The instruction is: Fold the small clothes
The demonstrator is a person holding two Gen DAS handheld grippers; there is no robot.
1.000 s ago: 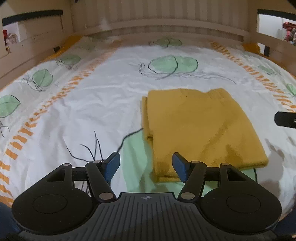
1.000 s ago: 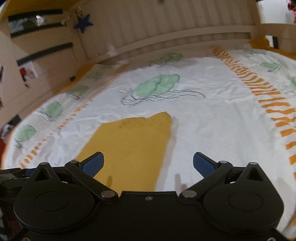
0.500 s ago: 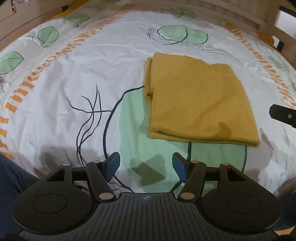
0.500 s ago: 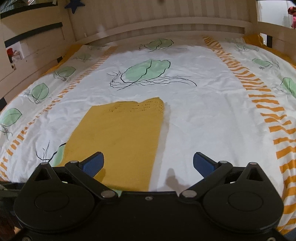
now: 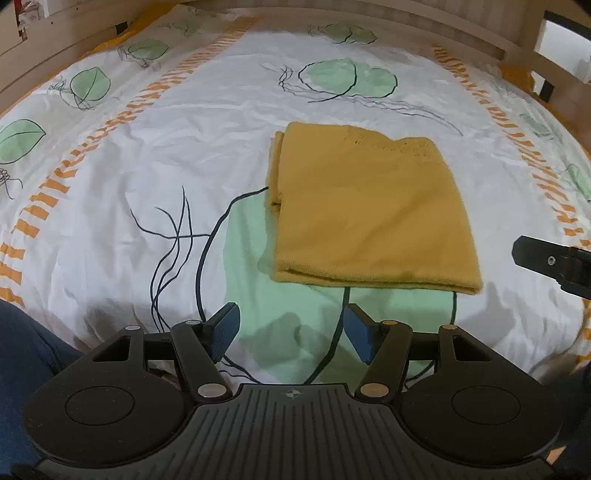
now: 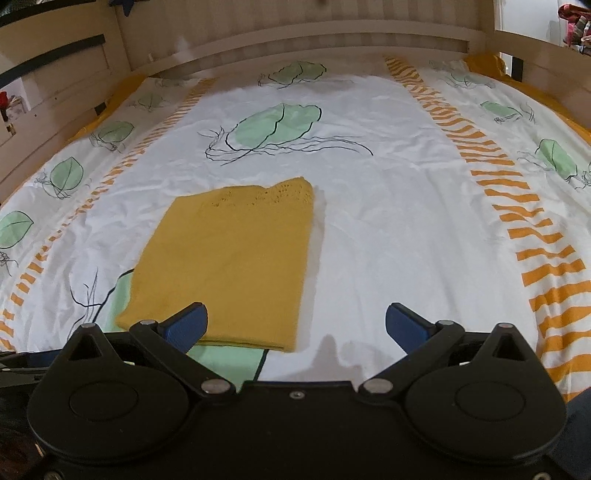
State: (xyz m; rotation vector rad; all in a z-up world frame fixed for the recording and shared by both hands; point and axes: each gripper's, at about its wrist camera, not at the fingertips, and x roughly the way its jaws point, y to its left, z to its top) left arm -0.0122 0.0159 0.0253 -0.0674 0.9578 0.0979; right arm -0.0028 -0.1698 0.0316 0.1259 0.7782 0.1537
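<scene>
A mustard-yellow knitted garment (image 5: pixel 369 210) lies folded into a flat rectangle on the bed; it also shows in the right wrist view (image 6: pixel 232 258). My left gripper (image 5: pixel 290 332) is open and empty, held back from the garment's near edge above the sheet. My right gripper (image 6: pixel 295 325) is open wide and empty, just short of the garment's near right corner. Part of the right gripper shows at the right edge of the left wrist view (image 5: pixel 554 264).
The bed sheet (image 5: pixel 147 155) is white with green leaf prints and orange striped bands (image 6: pixel 524 221). A wooden bed frame (image 6: pixel 295 33) runs round the far and side edges. A blue-clad leg (image 5: pixel 22 354) is at the near left.
Both grippers have pulled back and risen from the garment, so more of the sheet and the whole folded garment are in view. The garment has stayed in place.
</scene>
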